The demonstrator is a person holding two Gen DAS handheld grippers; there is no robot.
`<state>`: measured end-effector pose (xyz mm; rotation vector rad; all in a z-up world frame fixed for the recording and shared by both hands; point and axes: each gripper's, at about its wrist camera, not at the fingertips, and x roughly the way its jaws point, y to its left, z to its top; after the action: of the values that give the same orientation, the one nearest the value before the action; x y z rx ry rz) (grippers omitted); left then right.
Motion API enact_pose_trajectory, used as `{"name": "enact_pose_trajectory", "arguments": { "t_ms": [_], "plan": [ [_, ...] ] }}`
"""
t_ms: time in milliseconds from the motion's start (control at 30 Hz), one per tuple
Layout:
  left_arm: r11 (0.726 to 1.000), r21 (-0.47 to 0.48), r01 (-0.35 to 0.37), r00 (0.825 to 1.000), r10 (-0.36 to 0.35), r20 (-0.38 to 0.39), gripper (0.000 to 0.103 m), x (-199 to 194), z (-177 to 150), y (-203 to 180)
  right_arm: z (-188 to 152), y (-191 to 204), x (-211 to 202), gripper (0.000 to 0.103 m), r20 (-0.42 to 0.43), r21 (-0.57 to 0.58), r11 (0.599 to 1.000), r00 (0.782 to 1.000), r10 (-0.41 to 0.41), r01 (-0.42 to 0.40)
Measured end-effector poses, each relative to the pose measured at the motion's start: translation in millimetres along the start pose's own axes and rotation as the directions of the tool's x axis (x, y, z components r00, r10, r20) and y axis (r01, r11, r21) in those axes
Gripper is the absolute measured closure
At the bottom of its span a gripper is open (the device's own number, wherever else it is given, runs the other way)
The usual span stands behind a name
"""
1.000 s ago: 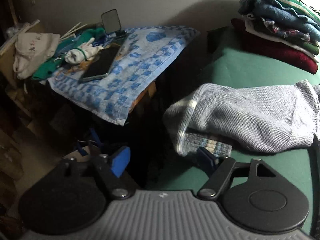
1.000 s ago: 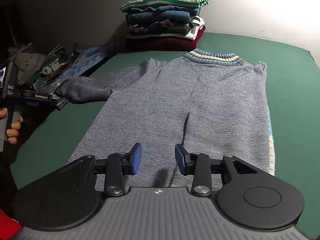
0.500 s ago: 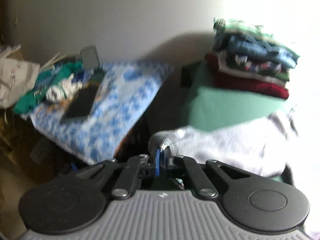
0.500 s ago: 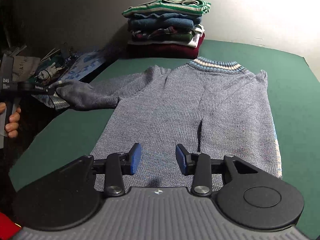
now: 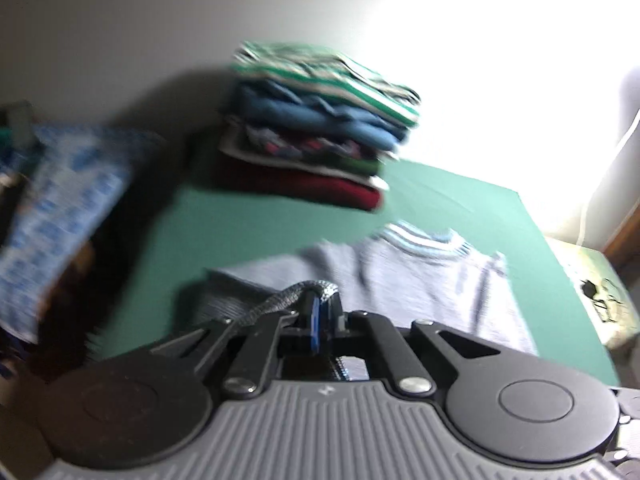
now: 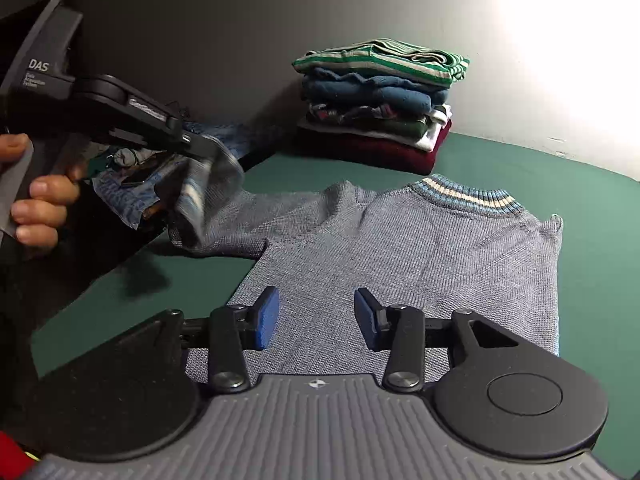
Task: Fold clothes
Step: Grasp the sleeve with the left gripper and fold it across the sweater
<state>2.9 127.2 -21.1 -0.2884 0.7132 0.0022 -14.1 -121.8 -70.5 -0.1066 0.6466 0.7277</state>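
Observation:
A grey-blue knit sweater (image 6: 420, 256) with a striped collar lies flat on the green table (image 6: 592, 208). Its left sleeve (image 6: 224, 200) is lifted off the table by its cuff. My left gripper (image 5: 320, 316) is shut on that cuff (image 5: 288, 300), and in the right wrist view the same gripper (image 6: 208, 148) hangs at the left with the cuff drooping from it. My right gripper (image 6: 316, 316) hovers low over the sweater's lower body, its jaws opening with nothing pinched between the blue pads.
A stack of folded clothes (image 6: 380, 100) stands at the table's far side by the wall. Left of the table, a blue patterned cloth (image 5: 60, 208) covers a cluttered surface. A person's hand (image 6: 36, 204) grips the left tool's handle.
My left gripper closed on the sleeve cuff, then rose and swung right toward the sweater's body, lifting the sleeve. The right gripper rose slightly and its jaws widened a little.

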Motion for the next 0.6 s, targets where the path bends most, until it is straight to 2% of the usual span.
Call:
{"name": "enact_pose_trajectory", "arguments": {
  "t_ms": [200,300,433,500,533,567,600],
  "plan": [
    [0.999,-0.023,0.026,0.994,-0.028,-0.105,0.103,44.9,-15.1,-36.3,-0.8,-17.3,-2.3,0.058,-0.008,0.007,0.999,0.999,0.037,-0.037],
    [1.000,-0.008,0.011,0.991,-0.012,-0.133,0.103,61.0,-20.5,-45.4,-1.0,-26.7,9.2,0.058,-0.040,0.028,0.997,0.997,0.072,-0.071],
    [0.999,-0.034,0.013,0.988,-0.018,-0.152,0.097,64.0,-17.9,-42.2,-2.3,-35.0,29.4,0.058,-0.095,0.035,0.995,0.991,0.097,-0.094],
    [1.000,-0.024,0.004,0.992,-0.007,-0.123,0.071,52.2,-14.2,-40.3,-3.2,-31.0,36.8,0.058,-0.104,-0.022,0.996,0.991,0.083,-0.085],
    [1.000,-0.019,0.004,0.995,-0.006,-0.099,0.050,43.6,-13.3,-38.5,-4.2,-26.3,40.0,0.058,-0.105,-0.076,0.994,0.992,0.068,-0.077],
    [1.000,-0.011,0.004,0.997,-0.005,-0.074,0.042,35.2,-12.5,-35.7,-5.1,-21.2,43.1,0.057,-0.105,-0.133,0.989,0.993,0.053,-0.067],
    [1.000,0.005,-0.002,0.999,0.002,-0.052,0.041,27.2,-12.6,-31.5,-6.0,-16.3,47.4,0.053,-0.107,-0.187,0.981,0.994,0.039,-0.059]
  ]
}}
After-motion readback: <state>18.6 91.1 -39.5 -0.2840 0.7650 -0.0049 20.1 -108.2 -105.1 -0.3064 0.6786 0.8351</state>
